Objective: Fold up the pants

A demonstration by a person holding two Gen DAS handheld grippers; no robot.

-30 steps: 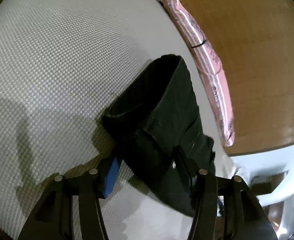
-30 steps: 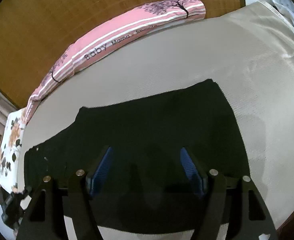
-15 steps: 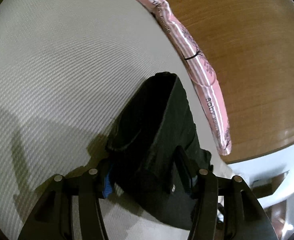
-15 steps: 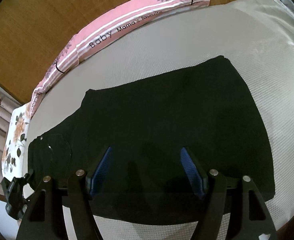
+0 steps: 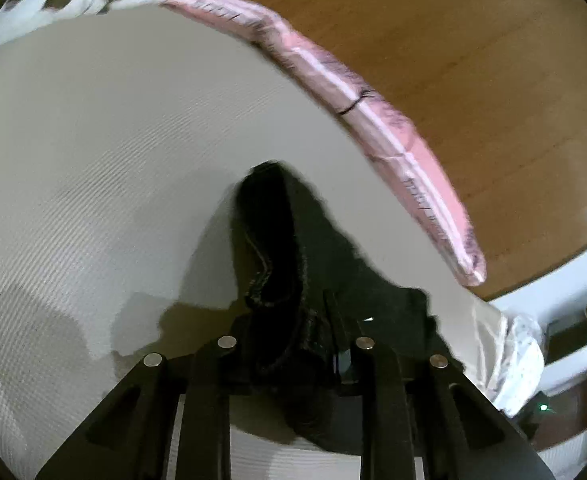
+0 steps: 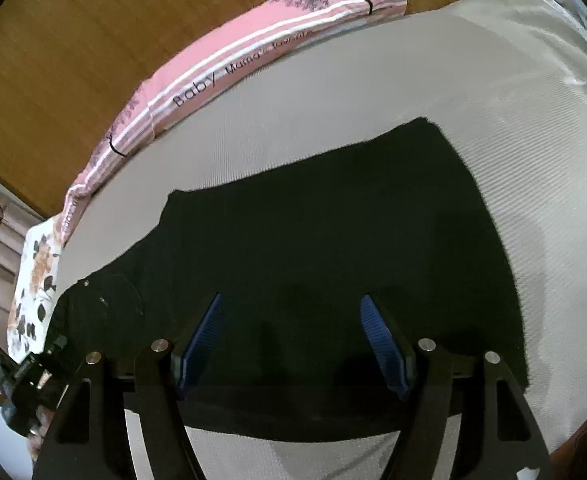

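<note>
Left gripper (image 5: pixel 293 344) closing on black pants (image 6: pixel 333 240), right gripper (image 6: pixel 293 336) open above them, pink cushion (image 6: pixel 229 64) reading "Baby"

Left wrist view smeared by motion: lettering on the pink striped bolster (image 5: pixel 377 120) unreadable there. Blue pads of the left hand-held gripper (image 5: pixel 293 332) buried in bunched black fabric of the pants (image 5: pixel 285 248), jaws closing on it; exact pad contact not discernible. In the right wrist view, near hem of the pants (image 6: pixel 313 240) masked by the right hand-held gripper (image 6: pixel 293 340) frame. Bolster print partly legible: "Baby", then blurred words. Floral pillow (image 6: pixel 33 280) cut by the left edge. Small dark device (image 6: pixel 21 376) at lower left, unidentifiable.
</note>
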